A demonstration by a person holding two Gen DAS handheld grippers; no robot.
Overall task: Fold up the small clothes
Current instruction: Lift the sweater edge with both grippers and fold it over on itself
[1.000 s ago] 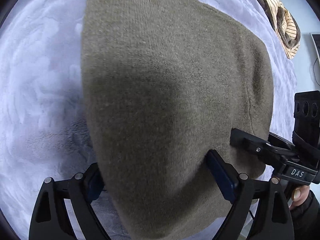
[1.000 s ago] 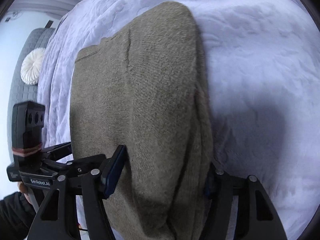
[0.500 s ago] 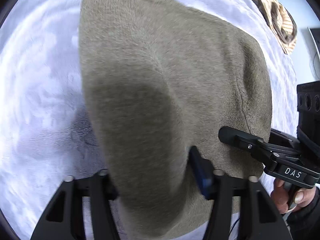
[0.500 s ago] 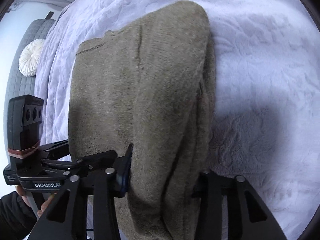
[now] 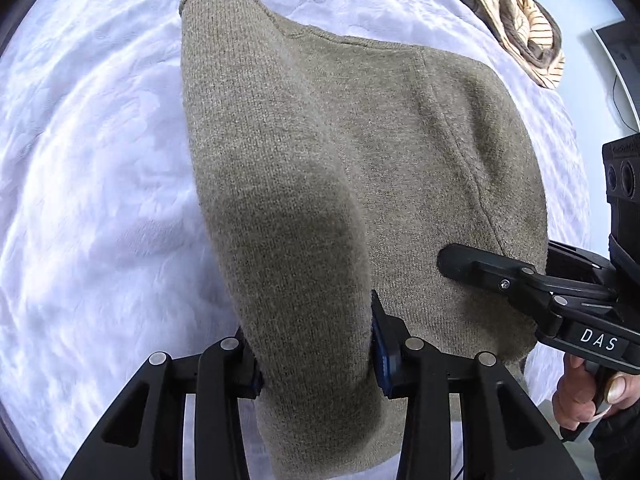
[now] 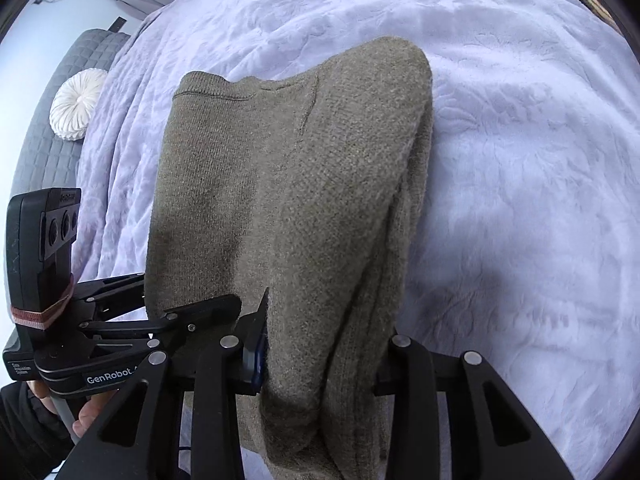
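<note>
An olive-brown knitted sweater (image 5: 328, 184) lies folded lengthwise on a white textured bedspread (image 5: 92, 160); its ribbed collar end points away from me. My left gripper (image 5: 316, 356) is shut on the sweater's near left edge, with the cloth bunched between its jaws. My right gripper (image 6: 324, 360) is shut on the near right edge of the sweater (image 6: 288, 200). Each gripper shows in the other's view: the right gripper (image 5: 520, 280) on the cloth, the left gripper (image 6: 132, 328) beside it.
A striped cream and brown garment (image 5: 516, 20) lies at the far right edge of the bed. A grey quilted headboard (image 6: 52, 120) with a round white cushion (image 6: 78, 106) stands at the far left. The bedspread (image 6: 520, 160) spreads wide around the sweater.
Both grippers have closed tighter on the sweater's near end and pulled back and up; the sweater now looks narrower and its collar end has come into view.
</note>
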